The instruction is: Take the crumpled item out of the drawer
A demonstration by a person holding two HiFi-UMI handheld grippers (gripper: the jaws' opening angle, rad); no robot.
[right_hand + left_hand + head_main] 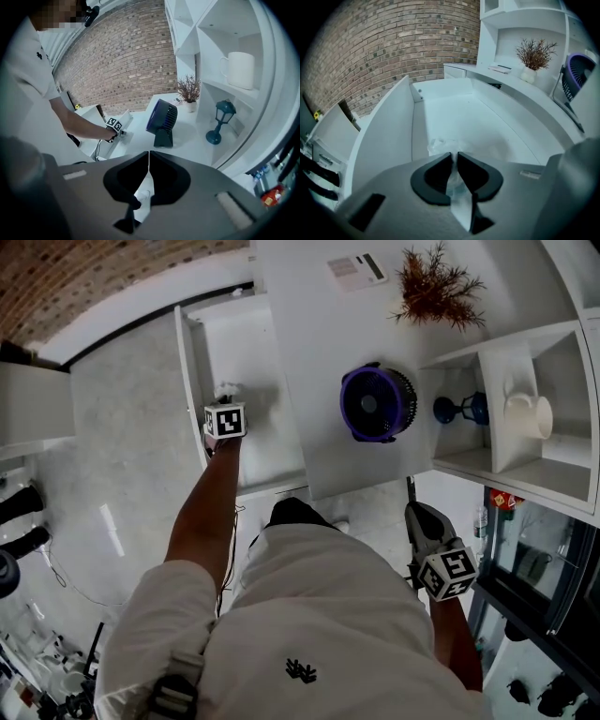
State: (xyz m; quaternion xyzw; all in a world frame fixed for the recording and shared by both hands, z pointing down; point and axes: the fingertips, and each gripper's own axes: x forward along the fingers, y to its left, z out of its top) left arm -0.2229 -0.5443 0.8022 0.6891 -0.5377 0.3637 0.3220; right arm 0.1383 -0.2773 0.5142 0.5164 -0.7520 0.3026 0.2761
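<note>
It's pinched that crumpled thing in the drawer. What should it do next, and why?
Probably lift straight up: the left gripper is shut on the crumpled item, which sits down inside the open drawer, below its walls.

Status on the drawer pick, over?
Left gripper shut on the crumpled item, low in the open drawer. Right gripper shut, empty, by the hip. Nothing else seen in the drawer.

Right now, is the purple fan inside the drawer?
No, the purple fan stands on the white countertop, beside the open drawer.
</note>
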